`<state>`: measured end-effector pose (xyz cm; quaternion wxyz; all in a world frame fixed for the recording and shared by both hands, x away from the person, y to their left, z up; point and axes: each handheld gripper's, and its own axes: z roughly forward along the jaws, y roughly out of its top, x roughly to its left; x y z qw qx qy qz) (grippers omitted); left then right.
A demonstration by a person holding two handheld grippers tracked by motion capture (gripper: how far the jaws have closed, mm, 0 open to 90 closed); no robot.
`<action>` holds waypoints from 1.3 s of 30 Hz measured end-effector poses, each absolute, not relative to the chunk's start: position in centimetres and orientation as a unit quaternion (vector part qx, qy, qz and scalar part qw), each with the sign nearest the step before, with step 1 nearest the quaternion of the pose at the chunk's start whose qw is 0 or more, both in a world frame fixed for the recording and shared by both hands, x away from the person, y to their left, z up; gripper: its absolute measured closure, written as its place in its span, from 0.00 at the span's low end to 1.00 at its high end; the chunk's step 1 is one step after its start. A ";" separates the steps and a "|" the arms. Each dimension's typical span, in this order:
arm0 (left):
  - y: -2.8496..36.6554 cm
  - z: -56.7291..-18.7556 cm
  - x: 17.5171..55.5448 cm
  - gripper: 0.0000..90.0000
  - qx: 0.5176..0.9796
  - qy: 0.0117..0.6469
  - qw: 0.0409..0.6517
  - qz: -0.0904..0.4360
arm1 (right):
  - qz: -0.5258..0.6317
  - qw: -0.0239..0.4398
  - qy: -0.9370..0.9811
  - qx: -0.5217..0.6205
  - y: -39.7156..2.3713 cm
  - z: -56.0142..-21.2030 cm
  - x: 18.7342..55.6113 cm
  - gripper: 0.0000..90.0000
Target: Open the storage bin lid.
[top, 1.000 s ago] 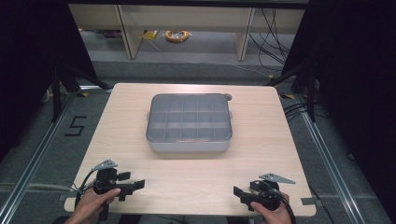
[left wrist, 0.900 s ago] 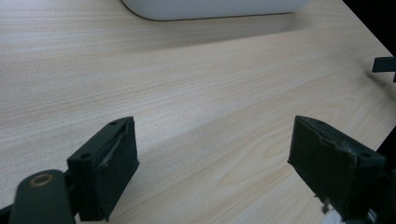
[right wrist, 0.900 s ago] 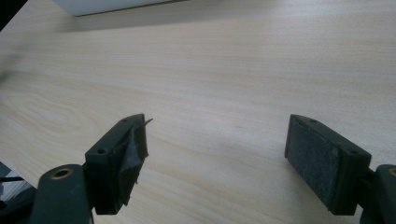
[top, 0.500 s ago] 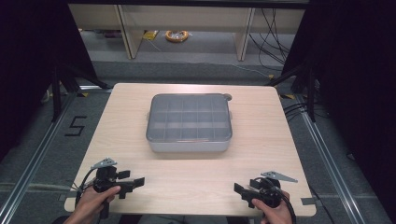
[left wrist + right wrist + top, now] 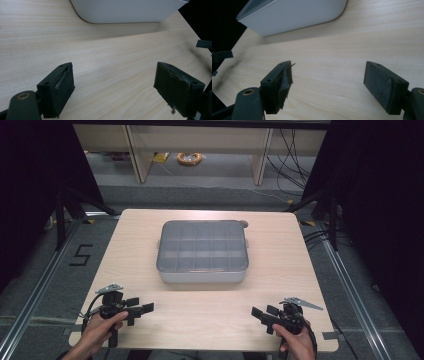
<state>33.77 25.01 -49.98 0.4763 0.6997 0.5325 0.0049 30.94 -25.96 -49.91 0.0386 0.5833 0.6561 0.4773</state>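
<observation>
Resting wide-jawed near the table's (image 5: 125, 240) front edge, left claw (image 5: 140, 309) and right claw (image 5: 261, 314)

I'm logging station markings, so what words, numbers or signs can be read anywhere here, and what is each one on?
"5": black tape strokes forming the numeral on the grey floor left of the table.
No readable text shows on the compartment box, on the table, or on either hand-held gripper.
The yellow item on the floor beyond the table is too small to tell whether it bears print.
</observation>
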 end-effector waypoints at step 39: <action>24.3 -48.1 38.5 0.20 0.687 0.534 0.492 0.020 | 0.507 0.051 0.630 0.586 -26.6 -47.2 39.4 0.25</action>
